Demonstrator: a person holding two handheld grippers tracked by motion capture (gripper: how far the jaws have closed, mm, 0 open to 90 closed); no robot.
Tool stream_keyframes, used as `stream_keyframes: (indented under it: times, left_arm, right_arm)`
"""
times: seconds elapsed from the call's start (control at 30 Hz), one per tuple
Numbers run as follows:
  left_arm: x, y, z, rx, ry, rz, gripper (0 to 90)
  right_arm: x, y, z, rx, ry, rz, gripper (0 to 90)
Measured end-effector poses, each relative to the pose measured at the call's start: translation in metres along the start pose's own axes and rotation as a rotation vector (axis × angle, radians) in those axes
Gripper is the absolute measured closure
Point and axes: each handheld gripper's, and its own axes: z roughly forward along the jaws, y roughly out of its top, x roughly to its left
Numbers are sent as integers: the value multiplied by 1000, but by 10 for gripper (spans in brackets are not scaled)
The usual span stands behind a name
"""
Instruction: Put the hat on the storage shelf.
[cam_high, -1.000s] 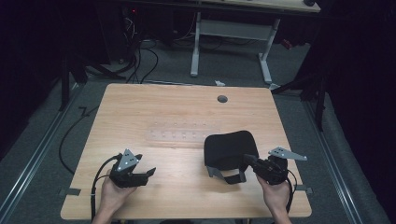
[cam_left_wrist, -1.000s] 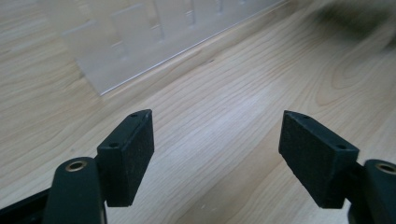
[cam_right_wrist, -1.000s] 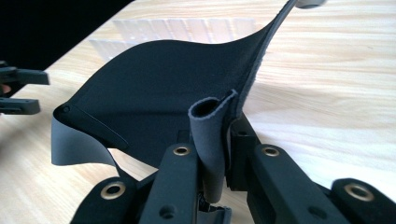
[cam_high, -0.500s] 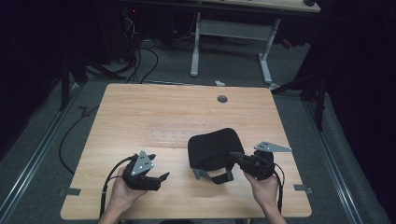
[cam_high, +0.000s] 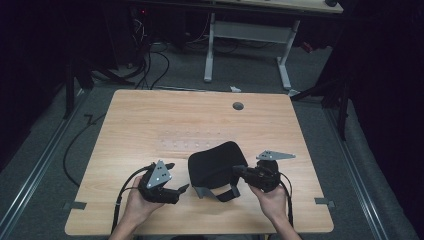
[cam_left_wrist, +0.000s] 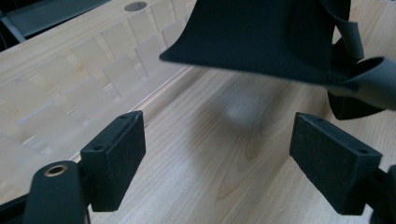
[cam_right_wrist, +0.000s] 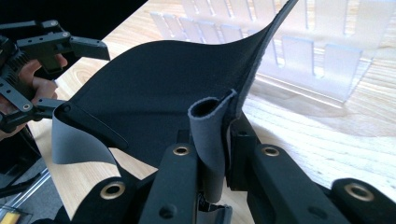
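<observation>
The right claw (cam_high: 239, 171) is clenched on a folded edge of the black neoprene pad (cam_high: 214, 162), lifting it off the wooden surface (cam_high: 150, 115). The left claw (cam_high: 179, 191) is released, its jaws having just been opening, with nothing between them, just beside the pad.

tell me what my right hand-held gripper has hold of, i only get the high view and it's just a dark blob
Observer: The right hand-held gripper is shut on a folded grey strap edge of the black fabric eye mask.
Operator: is the left one on it too
Observer: No. The left hand-held gripper is open, with bare wooden table between its pads.
Operator: is the mask lying flat
Observer: No. In the left gripper view its near edge hangs above the table, with a shadow beneath.
</observation>
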Motion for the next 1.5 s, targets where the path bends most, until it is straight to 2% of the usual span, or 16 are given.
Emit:
stream_keyframes:
  times: [0.33, 0.93, 1.1, 1.37, 1.4, 1.47, 1.5]
  left_arm:
    - [-11, 3, 7, 17, -25, 27, 180]
    - [-16, 3, 11, 32, -38, 67, 184]
    - [-17, 3, 12, 31, -33, 92, 187]
    - [-14, 4, 12, 24, -21, 94, 212]
    - [-15, 4, 12, 26, -30, 90, 225]
    - [-18, 3, 12, 28, -73, 81, 274]
    - [-20, 2, 13, 28, -74, 89, 281]
  right_arm:
    - [4, 2, 5, 29, 14, -8, 841]
    - [5, 5, 10, 82, 36, 30, 839]
    - [7, 8, 11, 94, 41, 34, 839]
    - [7, 10, 9, 78, 94, 60, 839]
    - [7, 11, 9, 74, 104, 62, 840]
    - [7, 12, 9, 69, 135, 72, 840]
    - [8, 13, 11, 68, 158, 79, 840]
